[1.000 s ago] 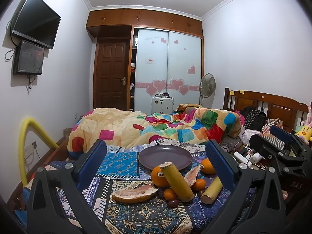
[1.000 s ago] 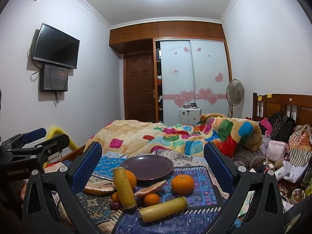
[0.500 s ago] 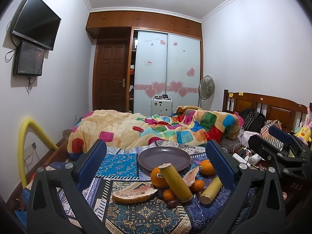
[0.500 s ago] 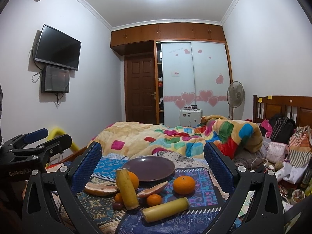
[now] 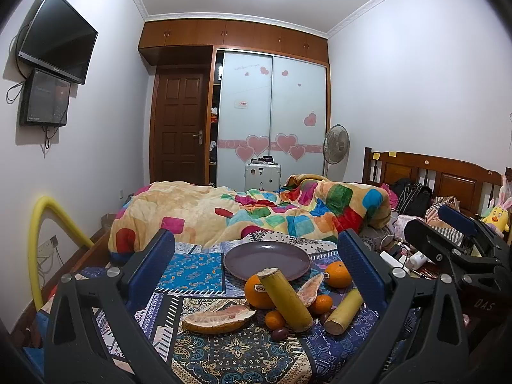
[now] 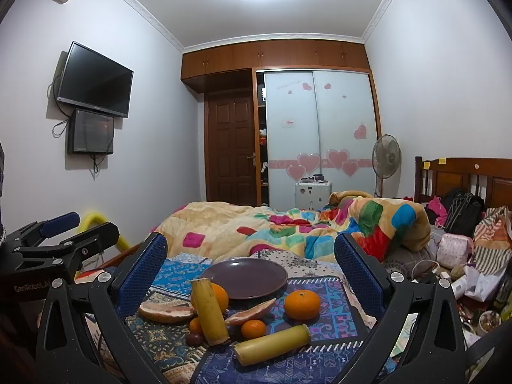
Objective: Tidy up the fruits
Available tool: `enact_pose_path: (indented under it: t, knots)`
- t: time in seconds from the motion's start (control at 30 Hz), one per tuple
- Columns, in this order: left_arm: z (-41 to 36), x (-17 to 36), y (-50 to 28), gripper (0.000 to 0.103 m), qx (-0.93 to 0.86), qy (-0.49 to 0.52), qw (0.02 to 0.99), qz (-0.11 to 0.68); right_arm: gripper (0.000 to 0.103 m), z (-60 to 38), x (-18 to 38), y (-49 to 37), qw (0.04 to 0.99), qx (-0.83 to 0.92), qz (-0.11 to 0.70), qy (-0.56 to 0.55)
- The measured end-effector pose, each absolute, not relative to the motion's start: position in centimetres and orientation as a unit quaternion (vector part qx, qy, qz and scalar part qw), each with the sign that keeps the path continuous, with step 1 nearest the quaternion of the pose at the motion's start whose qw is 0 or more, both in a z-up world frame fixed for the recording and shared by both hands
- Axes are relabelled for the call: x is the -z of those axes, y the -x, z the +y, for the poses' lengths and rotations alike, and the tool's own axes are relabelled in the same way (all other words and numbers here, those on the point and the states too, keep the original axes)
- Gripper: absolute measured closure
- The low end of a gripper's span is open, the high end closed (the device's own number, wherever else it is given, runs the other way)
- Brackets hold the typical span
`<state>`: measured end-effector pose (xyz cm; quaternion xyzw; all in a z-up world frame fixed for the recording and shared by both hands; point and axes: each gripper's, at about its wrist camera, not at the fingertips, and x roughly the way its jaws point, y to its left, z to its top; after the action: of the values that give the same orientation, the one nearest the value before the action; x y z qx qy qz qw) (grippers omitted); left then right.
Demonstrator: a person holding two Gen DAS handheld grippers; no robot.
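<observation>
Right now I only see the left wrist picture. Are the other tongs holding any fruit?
Observer: No. The right wrist view shows the right tongs wide open, with nothing between them.
Child: I see the lying yellow stick only end-on. Is anything on it?
Observer: No. The yellow stick lies flat and bare, with a small orange just behind it.
Child: And the big orange near it?
Observer: The big orange sits alone on the cloth, beside the purple plate, not on it.

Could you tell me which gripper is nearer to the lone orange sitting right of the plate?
Right. The right gripper is open just in front of the orange; the left gripper faces the pile from farther left.
</observation>
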<state>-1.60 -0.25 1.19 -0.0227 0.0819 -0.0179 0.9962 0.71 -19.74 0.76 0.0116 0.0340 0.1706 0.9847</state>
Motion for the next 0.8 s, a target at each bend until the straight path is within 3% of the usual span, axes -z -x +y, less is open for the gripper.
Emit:
enact_pose_path:
  t: [0.8]
  knots:
    - [-0.01,-0.83,1.68,0.0,0.016,0.022,0.996,0.086,0.0,-19.55,-0.38,-0.87,0.984,-0.171,0.038,-0.015]
